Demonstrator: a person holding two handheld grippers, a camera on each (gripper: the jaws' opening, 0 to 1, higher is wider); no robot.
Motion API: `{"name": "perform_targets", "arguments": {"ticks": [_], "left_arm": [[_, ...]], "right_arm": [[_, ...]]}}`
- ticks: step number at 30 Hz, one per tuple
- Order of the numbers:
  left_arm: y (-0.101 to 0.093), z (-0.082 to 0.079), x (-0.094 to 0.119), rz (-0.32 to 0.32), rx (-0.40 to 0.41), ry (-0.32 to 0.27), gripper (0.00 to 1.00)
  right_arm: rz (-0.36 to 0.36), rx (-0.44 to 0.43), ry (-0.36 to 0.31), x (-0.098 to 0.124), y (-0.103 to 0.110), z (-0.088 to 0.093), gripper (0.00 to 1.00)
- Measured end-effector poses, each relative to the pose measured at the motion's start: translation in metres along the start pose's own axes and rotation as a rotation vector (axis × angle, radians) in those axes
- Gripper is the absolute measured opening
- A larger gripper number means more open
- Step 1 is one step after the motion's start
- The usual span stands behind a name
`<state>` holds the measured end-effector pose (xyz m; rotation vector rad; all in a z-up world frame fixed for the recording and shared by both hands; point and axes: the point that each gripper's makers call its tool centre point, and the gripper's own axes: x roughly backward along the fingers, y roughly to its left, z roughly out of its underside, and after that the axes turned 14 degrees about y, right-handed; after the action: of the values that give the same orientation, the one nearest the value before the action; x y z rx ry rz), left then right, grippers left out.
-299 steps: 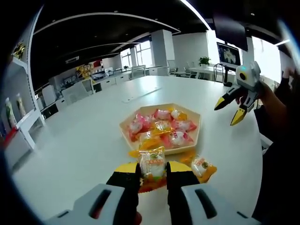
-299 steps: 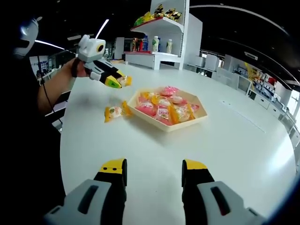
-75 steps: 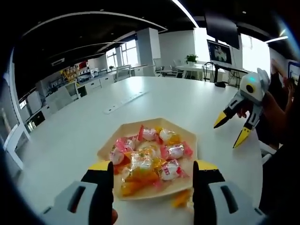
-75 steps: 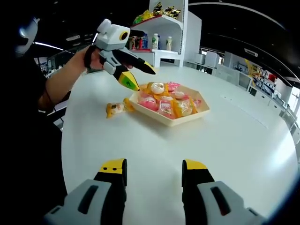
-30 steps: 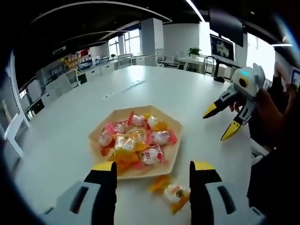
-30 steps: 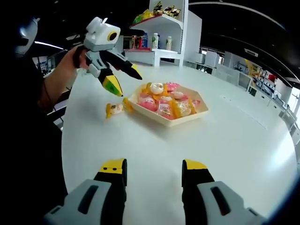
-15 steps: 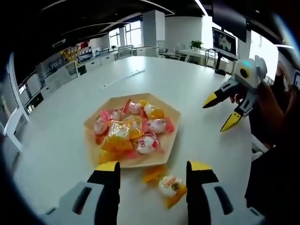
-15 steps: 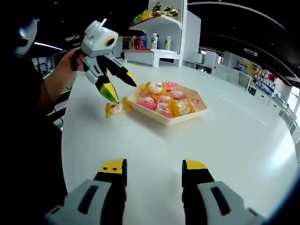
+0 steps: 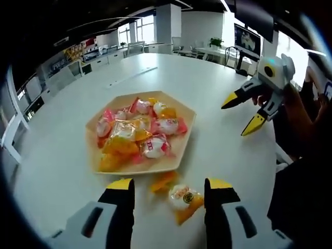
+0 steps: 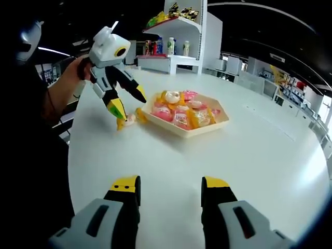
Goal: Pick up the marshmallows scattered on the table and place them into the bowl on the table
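A hexagonal wooden bowl (image 9: 182, 154) holds several marshmallows in pink and orange wrappers. One marshmallow in an orange wrapper (image 9: 183, 200) lies on the white table just in front of the bowl, between the open jaws of my left gripper (image 9: 170, 184). In the right gripper view the left gripper (image 10: 129, 106) hangs open just over that marshmallow (image 10: 127, 121), beside the bowl (image 10: 179, 134). My right gripper (image 10: 170, 182) is open and empty, low over bare table well away from the bowl. It also shows at the right of the left gripper view as the right gripper (image 9: 236, 119).
The round white table (image 10: 244, 155) has wide bare surface around the bowl. A white shelf (image 10: 179, 31) with bottles and snacks stands beyond it. A person's hand and dark sleeve (image 10: 57, 98) hold the left gripper at the table's edge.
The left gripper has come down and back from over the bowl, so the loose marshmallow now lies between its open jaws. The right gripper has stayed still.
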<state>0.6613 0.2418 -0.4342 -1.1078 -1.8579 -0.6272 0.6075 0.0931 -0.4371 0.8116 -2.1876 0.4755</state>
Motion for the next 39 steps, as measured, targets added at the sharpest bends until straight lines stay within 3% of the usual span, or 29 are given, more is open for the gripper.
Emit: {"name": "perform_targets", "arguments": {"ticks": [7,12,17,26,33,39], "left_arm": [[-0.006,0.006,-0.004,0.023,0.006,0.022,0.53],[-0.003,0.009,-0.007,0.034,0.023,0.020,0.45],[-0.006,0.013,-0.011,0.068,0.018,0.031,0.46],[-0.013,0.012,-0.014,0.069,0.022,0.032,0.43],[-0.016,0.010,-0.015,0.060,-0.003,0.020,0.32],[-0.016,0.011,-0.014,0.055,-0.022,0.021,0.31]], "right_arm": [[0.000,0.000,0.001,0.000,0.000,0.001,0.47],[0.003,-0.004,-0.001,0.000,-0.001,0.000,0.47],[0.007,-0.007,0.000,0.001,-0.002,0.001,0.47],[0.004,-0.002,-0.002,0.001,-0.001,-0.001,0.47],[0.006,-0.003,-0.003,0.002,-0.002,0.000,0.47],[0.006,-0.001,-0.001,0.002,-0.002,0.000,0.47]]}}
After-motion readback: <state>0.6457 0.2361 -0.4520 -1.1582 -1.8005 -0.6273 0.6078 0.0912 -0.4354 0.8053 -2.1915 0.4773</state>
